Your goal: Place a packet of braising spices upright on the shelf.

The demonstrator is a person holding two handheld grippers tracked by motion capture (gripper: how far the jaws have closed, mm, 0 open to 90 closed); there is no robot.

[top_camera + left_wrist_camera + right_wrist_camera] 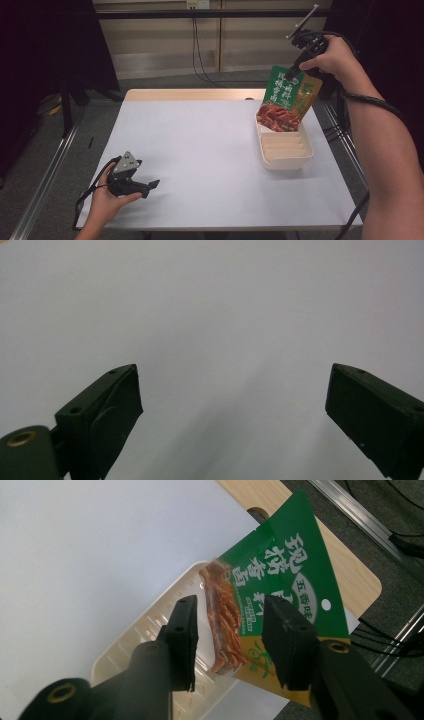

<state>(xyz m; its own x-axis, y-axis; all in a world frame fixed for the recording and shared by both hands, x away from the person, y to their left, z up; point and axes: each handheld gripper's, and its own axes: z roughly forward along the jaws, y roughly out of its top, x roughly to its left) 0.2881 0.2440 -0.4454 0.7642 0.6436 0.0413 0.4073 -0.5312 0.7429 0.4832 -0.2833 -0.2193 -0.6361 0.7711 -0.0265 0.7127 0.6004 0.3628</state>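
A green and yellow snack pouch (285,100) stands tilted, its lower end in the far end of a cream ribbed tray (287,160) at the table's right. My right gripper (296,70) hovers at the pouch's top edge. In the right gripper view the pouch (280,565) lies face-on beyond the right gripper (230,635); the jaws stand part-way apart, the pouch's face shows through the gap, and the tray (125,650) lies beneath. My left gripper (152,187) rests low at the table's front left, wide open and holding nothing (232,405).
The white table top (200,150) spreads between the two grippers. A wooden strip (190,95) runs along the table's far edge. Cables (200,55) hang behind it, and a metal rail (45,175) lies on the floor at the left.
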